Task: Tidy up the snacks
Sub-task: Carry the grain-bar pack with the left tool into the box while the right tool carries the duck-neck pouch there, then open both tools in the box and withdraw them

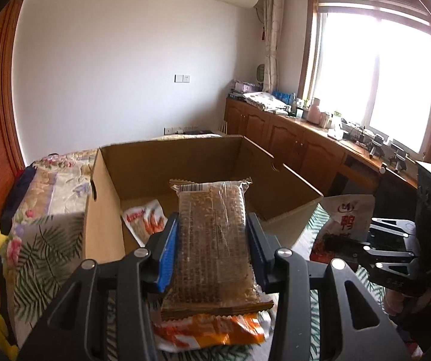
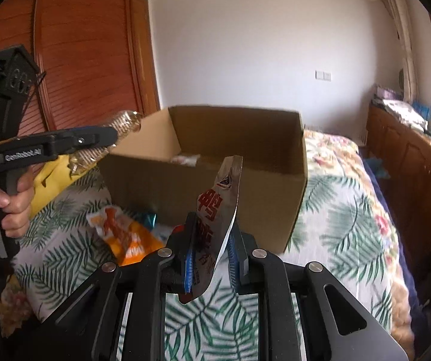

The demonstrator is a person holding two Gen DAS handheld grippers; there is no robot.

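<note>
The left wrist view is showing the left gripper clamping its blue pads on the long sides of a clear-wrapped brown snack bar, which is sitting at the centre of the frame over the near wall of an open cardboard box; inside the box, at centre left, a white and red packet is lying on the floor of it, something the right wrist view is barely catching. The right wrist view is showing the right gripper pinching nearly closed on a thin silver pouch with red characters, standing upright at the centre of the frame in front of the box, and an orange packet lying on the bed at lower left. The box is resting on a bed with a leaf-and-flower quilt, crumpled and soft. White walls are enclosing the room, with reddish slatted wooden doors at upper left, and wooden cabinets are running under a bright window at the right of the left wrist view
</note>
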